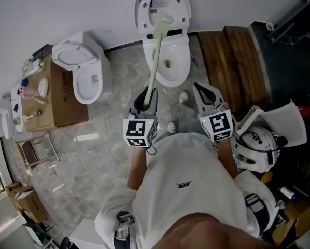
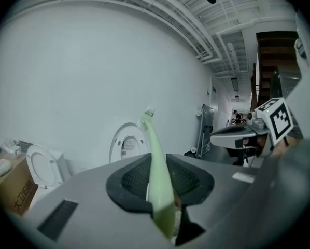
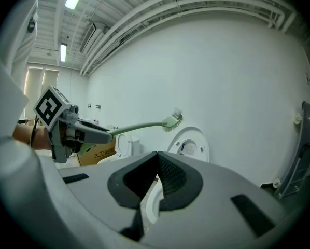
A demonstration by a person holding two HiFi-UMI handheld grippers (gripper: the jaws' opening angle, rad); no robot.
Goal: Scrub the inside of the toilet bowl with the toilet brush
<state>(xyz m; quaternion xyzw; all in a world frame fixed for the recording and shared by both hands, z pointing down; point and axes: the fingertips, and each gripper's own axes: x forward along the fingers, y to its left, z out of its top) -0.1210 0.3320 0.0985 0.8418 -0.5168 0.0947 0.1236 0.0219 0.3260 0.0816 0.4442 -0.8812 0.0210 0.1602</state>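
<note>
Gripping the toilet brush (image 1: 155,61) near the lower end of its pale green handle, the left gripper (image 1: 144,101) is held out in front of the body, forearm extended and jaws aimed at the wall. The left gripper view shows both pads clamped on the handle.

Brush axis: long, rising away from the jaws toward the wall. The brush head (image 1: 164,21) is the far end, up in front of the raised lid (image 1: 170,1) and above the toilet bowl (image 1: 183,66), not inside it.

The right gripper (image 1: 207,95) is level with the left and just beside it. Its jaws are together with nothing between them. From its view, the brush runs nearly level, head to the right.

A second toilet (image 1: 87,74) and a cardboard box (image 1: 64,97) stand further left.
</note>
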